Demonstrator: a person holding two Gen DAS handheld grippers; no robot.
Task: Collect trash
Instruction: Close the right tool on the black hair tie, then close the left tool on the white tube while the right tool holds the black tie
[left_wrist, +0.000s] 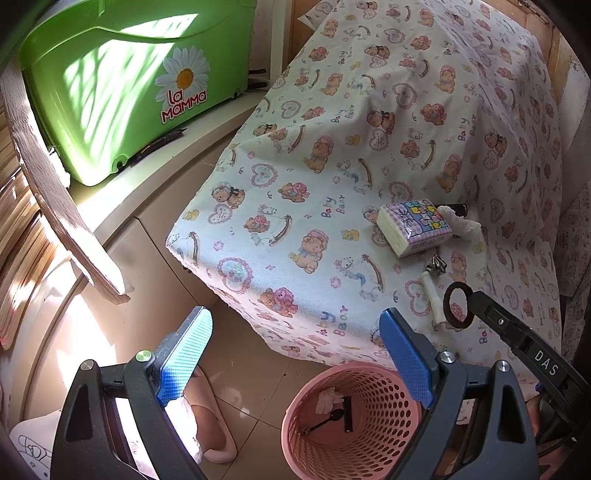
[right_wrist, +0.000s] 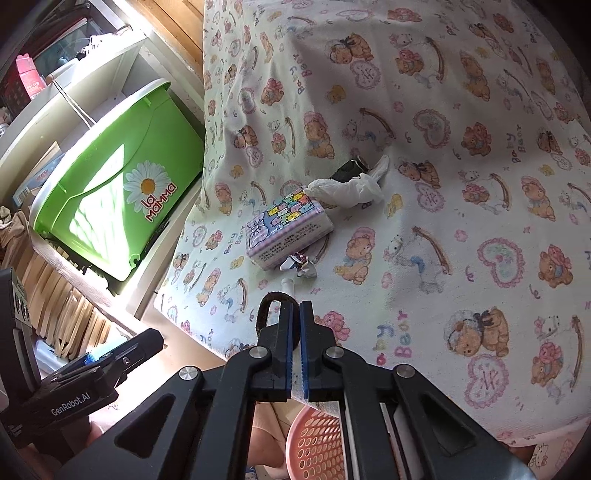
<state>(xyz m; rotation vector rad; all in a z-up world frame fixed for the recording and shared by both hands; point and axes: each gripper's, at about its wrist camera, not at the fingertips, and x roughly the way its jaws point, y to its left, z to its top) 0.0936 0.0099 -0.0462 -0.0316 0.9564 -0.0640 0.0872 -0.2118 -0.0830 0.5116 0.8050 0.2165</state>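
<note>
Bear-print cloth (right_wrist: 461, 206) covers the table — the right gripper (right_wrist: 295, 314) clenches a dark hair tie (right_wrist: 266, 308) at its tips, while the left gripper (left_wrist: 295, 354) gapes above a pink basket (left_wrist: 373, 439).

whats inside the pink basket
In the pink basket: a crumpled tissue, a black spoon and a black strip. The left gripper's finger hides its right side.
</note>
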